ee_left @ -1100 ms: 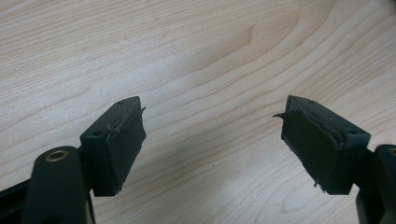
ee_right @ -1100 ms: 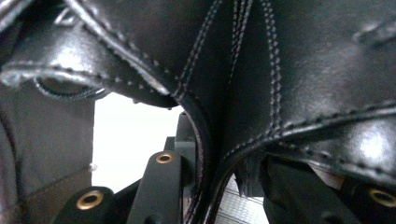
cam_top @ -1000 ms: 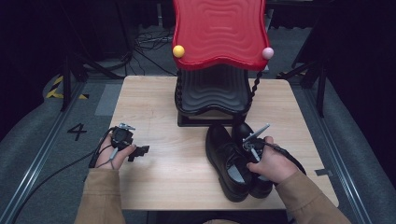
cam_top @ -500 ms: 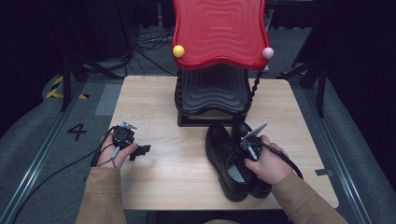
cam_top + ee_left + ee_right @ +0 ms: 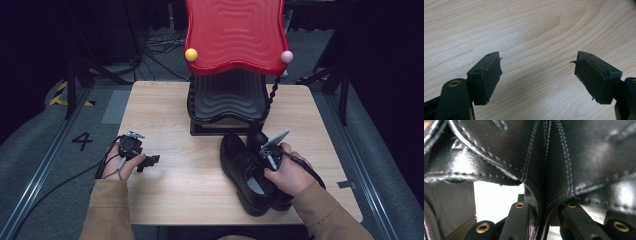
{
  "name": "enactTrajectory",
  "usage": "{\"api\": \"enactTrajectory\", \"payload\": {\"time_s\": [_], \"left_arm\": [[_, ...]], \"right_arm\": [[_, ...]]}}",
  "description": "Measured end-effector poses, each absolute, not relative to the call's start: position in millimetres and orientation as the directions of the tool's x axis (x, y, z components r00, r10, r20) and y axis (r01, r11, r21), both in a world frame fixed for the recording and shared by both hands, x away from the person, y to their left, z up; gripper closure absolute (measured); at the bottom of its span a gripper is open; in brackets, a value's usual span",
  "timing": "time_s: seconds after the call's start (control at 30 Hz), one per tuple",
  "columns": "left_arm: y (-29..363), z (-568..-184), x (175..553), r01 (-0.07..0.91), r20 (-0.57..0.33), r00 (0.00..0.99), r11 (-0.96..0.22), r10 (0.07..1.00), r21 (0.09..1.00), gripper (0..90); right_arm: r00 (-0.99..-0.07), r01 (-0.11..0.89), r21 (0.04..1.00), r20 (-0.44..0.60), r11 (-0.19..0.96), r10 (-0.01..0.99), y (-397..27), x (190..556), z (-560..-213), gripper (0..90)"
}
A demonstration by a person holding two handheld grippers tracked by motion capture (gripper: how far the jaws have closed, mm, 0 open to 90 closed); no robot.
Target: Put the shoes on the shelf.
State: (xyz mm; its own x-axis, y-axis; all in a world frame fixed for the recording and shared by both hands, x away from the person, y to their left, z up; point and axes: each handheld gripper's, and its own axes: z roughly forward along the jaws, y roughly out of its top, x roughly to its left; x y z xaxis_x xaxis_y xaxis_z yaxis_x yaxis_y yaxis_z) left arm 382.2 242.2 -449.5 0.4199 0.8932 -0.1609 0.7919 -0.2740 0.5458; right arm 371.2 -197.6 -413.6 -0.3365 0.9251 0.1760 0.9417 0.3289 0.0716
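Light wood table (image 5: 170, 190) seen from above, person's forearms in tan sleeves coming in from the bottom. Left gripper (image 5: 148, 161) rests low on the table near its left edge, held in the left hand (image 5: 120, 162), cable trailing off to the left. In the left gripper view its jaws are spread wide, nothing between them, bare wood grain (image 5: 529, 32) underneath; gripper midpoint (image 5: 536, 71). Pair of black leather lace-up shoes (image 5: 247, 172) sits side by side on the right half of the table, toes toward the rack, heels near the person's edge. Right hand (image 5: 287, 172) sits over the shoes, right gripper (image 5: 262, 150) tipped down into them, grey plate sticking up. In the right gripper view the jaws are clenched on a stitched leather edge of the shoe (image 5: 544, 170), one jaw either side of the collar seam, gripper midpoint (image 5: 543, 220); bright table surface visible through a gap at left. Which shoe of the pair is pinched cannot be told for sure. Behind the shoes, at the table's far middle, stands a shoe rack with a black wavy shelf (image 5: 227, 97) below and a red wavy shelf (image 5: 235, 32) on top, yellow ball (image 5: 191, 54) and pink ball (image 5: 286, 56) at its front corners.
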Motion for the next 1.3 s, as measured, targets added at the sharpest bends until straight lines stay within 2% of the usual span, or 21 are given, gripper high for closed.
{"api": "enactTrajectory", "payload": {"time_s": [0.2,0.67,1.3], "left_arm": [[243,-450,381,0.795,-0.169,0.419,-0.270,0.892,0.543,22.0],[245,-449,381,0.792,-0.165,0.415,-0.266,0.895,0.549,22.0],[245,-448,380,0.791,-0.162,0.415,-0.267,0.895,0.551,22.0]], "right_arm": [[-0.331,0.944,0.081,0.210,0.321,0.920,-205,369,-402,82.7],[-0.364,0.931,0.099,0.196,0.351,0.911,-217,346,-353,82.6],[-0.429,0.900,0.154,0.146,0.408,0.892,-225,325,-263,82.7]]}}
